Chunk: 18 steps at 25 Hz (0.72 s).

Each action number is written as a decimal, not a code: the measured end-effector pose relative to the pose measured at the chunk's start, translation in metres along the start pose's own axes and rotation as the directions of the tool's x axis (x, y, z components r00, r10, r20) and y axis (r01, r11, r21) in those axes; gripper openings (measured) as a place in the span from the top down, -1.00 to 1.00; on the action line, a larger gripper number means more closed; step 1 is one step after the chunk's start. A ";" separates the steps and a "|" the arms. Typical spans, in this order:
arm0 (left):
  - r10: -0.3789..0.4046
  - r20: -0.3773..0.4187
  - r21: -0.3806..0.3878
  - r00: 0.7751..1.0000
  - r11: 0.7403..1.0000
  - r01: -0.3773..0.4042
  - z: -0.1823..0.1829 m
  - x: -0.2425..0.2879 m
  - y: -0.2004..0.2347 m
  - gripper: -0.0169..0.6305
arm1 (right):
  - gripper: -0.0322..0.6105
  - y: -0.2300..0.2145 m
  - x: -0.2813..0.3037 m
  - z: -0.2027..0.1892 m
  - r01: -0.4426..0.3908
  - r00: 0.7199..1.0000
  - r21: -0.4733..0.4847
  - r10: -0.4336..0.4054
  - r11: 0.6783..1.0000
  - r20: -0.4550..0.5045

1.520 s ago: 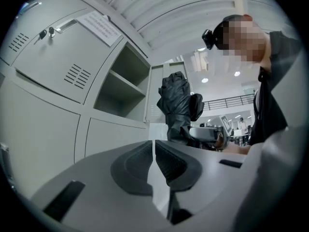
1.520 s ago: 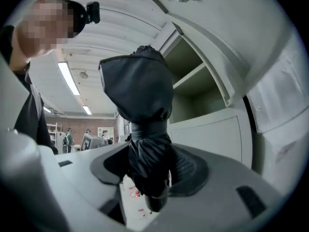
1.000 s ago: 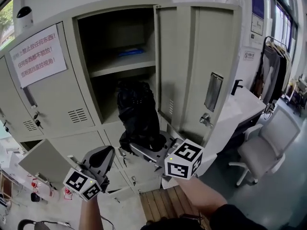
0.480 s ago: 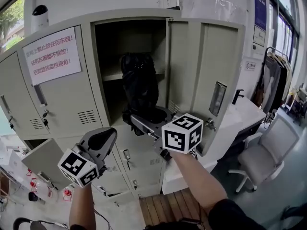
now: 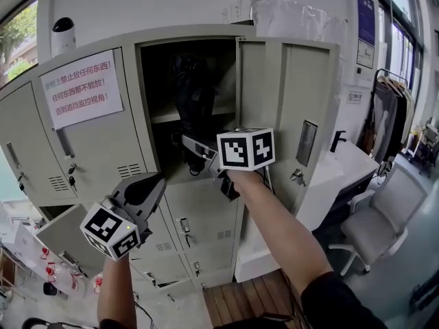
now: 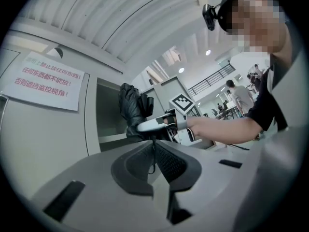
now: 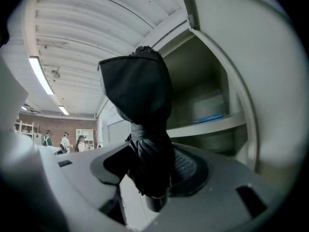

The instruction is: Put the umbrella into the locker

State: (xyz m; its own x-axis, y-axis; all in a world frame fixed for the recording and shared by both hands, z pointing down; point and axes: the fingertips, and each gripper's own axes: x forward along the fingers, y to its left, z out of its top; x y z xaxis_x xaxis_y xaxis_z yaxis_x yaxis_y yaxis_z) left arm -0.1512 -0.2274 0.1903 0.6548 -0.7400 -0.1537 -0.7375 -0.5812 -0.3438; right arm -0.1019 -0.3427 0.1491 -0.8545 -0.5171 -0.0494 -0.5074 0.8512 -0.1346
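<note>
At twelve o'clock, the umbrella (image 5: pixel 194 88), clenched in the right gripper (image 5: pixel 192 148), had risen to the mouth of the locker (image 5: pixel 139 125), seemingly almost stowed; the left gripper (image 5: pixel 147 188) hung closed, empty.

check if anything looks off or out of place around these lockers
Nothing is spilled or broken. One lower locker door at the left stands swung open, while the others near it look shut. The black umbrella clamped in the right gripper is loosely bundled, its fabric bulging above the jaws.
</note>
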 end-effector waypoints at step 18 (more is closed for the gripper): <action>-0.022 0.010 0.028 1.000 0.999 0.022 0.015 -0.011 -0.006 0.86 | 0.19 -0.042 0.034 0.026 0.176 0.964 -0.093 -0.191 0.980 -0.183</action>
State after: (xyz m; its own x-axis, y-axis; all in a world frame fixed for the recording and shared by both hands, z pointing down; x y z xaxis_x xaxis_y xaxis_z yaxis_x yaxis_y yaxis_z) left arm -0.1517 -0.2108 0.1798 0.6723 -0.7238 -0.1551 -0.7183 -0.5872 -0.3732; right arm -0.1072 -0.3986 0.1268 -0.7475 -0.6448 0.1595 -0.6583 0.7512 -0.0481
